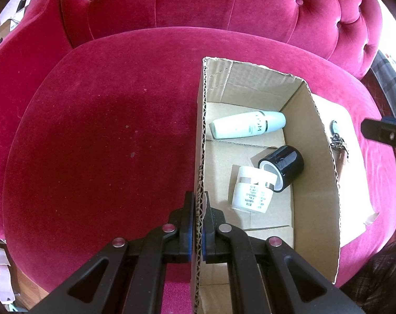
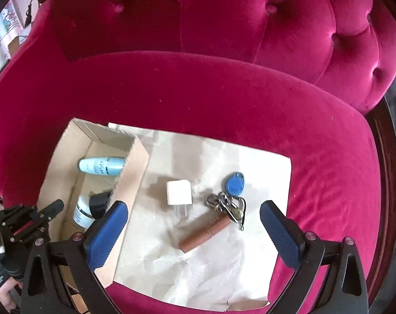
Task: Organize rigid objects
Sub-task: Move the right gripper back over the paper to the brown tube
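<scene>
Clamping cardboard box (image 1: 315, 157) wall, left gripper (image 1: 198, 209); inside, pale bottle (image 1: 247, 125) lying crosswise, print unreadable; right gripper (image 2: 192, 222) spread apart.

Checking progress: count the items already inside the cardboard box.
3: a pale bottle lying at the far end, a black jar on its side mid-box, and a white jar touching it. Nearer corners are partly hidden.

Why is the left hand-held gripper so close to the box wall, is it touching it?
Touching. In the left wrist view, the left hand-held gripper has one finger on each side of the cardboard box wall, pinching the corrugated edge with no gap.
</scene>
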Tool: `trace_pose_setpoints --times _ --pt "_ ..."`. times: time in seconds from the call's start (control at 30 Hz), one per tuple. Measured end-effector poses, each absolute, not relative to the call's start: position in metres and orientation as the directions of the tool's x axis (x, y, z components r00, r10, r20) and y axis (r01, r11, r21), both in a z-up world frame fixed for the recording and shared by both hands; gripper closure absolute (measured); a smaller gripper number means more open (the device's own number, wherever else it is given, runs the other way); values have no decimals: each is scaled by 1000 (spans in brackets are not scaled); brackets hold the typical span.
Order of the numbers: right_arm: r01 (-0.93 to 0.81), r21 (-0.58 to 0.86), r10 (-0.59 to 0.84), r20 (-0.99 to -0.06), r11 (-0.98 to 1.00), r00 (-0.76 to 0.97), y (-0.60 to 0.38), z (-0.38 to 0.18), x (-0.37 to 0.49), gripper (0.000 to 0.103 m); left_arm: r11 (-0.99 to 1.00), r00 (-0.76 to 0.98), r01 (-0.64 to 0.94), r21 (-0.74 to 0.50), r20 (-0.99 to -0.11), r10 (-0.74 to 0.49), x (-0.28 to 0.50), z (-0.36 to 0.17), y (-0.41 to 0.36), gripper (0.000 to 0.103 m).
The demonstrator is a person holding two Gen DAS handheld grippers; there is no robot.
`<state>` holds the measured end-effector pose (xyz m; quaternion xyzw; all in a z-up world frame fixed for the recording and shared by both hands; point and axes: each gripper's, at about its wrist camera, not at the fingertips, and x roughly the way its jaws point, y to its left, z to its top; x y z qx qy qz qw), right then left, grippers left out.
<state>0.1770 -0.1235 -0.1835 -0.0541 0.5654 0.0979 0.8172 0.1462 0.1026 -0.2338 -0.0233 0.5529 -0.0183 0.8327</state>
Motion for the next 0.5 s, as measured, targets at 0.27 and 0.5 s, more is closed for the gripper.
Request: trace_pose_setpoints --times 0.27,0.5 --pt "-173 5 61 -945 985 320 -139 -204 166 0 998 388 3 -60 -920 -57 146 -234 103 99" --pt "-138 -6 37 -952 990 305 -149 -222 162 0 998 388 5 -57 -920 -55 145 -234 103 99"
